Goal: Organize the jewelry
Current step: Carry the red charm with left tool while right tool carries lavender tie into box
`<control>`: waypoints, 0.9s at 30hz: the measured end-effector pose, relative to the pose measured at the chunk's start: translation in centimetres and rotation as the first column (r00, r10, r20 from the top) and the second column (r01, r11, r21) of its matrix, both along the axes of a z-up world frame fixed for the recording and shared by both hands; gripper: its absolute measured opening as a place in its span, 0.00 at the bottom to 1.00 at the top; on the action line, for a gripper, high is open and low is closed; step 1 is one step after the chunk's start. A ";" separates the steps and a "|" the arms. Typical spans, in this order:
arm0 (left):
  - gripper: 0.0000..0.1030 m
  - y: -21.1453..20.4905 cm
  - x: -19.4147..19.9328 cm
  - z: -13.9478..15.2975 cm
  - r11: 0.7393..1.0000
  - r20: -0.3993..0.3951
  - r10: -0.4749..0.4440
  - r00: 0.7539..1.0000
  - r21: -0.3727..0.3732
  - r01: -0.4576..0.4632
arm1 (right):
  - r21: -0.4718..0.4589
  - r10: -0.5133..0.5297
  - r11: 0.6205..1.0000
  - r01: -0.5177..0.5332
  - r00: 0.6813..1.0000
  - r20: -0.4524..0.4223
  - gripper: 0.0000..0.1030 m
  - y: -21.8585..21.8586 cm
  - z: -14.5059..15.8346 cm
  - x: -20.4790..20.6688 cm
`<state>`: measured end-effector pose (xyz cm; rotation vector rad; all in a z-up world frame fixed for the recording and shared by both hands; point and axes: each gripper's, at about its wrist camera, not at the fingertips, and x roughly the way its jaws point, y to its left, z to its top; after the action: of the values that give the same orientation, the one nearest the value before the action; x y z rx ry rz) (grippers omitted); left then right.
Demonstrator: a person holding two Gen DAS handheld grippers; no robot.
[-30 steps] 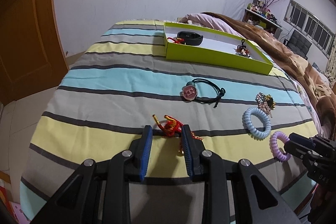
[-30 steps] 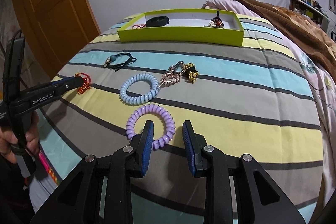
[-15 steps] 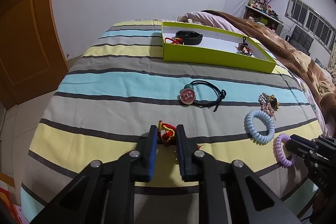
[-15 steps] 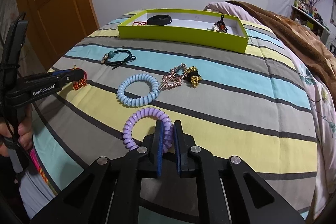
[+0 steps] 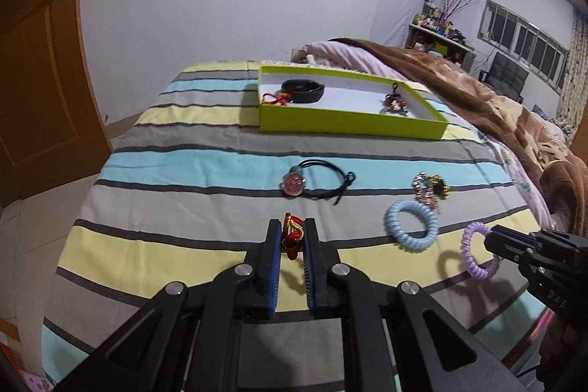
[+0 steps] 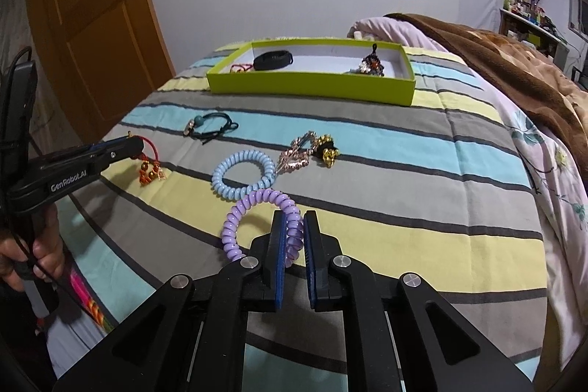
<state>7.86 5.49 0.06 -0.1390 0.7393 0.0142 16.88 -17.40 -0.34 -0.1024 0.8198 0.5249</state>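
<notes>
My left gripper (image 5: 293, 226) is closing on a red cord bracelet with gold charms (image 5: 292, 234). The pads press its cord, and in the right wrist view the charms (image 6: 149, 173) dangle just above the striped bedspread. My right gripper (image 6: 293, 223) is shut on a purple coil hair tie (image 6: 257, 201), whose free loop stands up off the bed. A lime-green box (image 5: 349, 123) lies at the far side of the bed. It holds a black band, a red cord piece and a beaded charm.
On the bedspread between grippers and box lie a pale blue coil tie (image 5: 411, 230), a black cord bracelet with a pink charm (image 5: 294, 184) and a rhinestone clip with a gold piece (image 5: 428, 188). A brown blanket (image 5: 514, 120) is heaped on the right; a wooden door stands left.
Both grippers went from open to shut, the left on the red charm bracelet, the right on the purple coil tie. The left gripper has risen, lifting the bracelet off the bedspread.
</notes>
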 end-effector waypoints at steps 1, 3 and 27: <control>0.11 -0.1 -0.1 0.2 1.000 0.004 -0.005 1.000 -0.001 0.005 | 0.004 -0.001 1.000 0.001 1.000 0.002 0.09 -0.1 0.1 -0.1; 0.11 -0.4 -0.2 0.5 1.000 0.013 -0.015 1.000 -0.008 0.015 | 0.014 -0.005 1.000 0.005 1.000 0.008 0.09 -0.3 0.5 -0.2; 0.11 -2.7 3.0 4.3 0.995 0.083 -0.075 0.994 0.073 0.069 | 0.048 -0.033 0.998 0.029 0.996 0.081 0.09 -0.5 4.4 4.0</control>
<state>10.85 2.79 4.40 -0.0460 0.6567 -0.0345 20.89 -17.94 4.05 -0.0678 0.7280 0.5073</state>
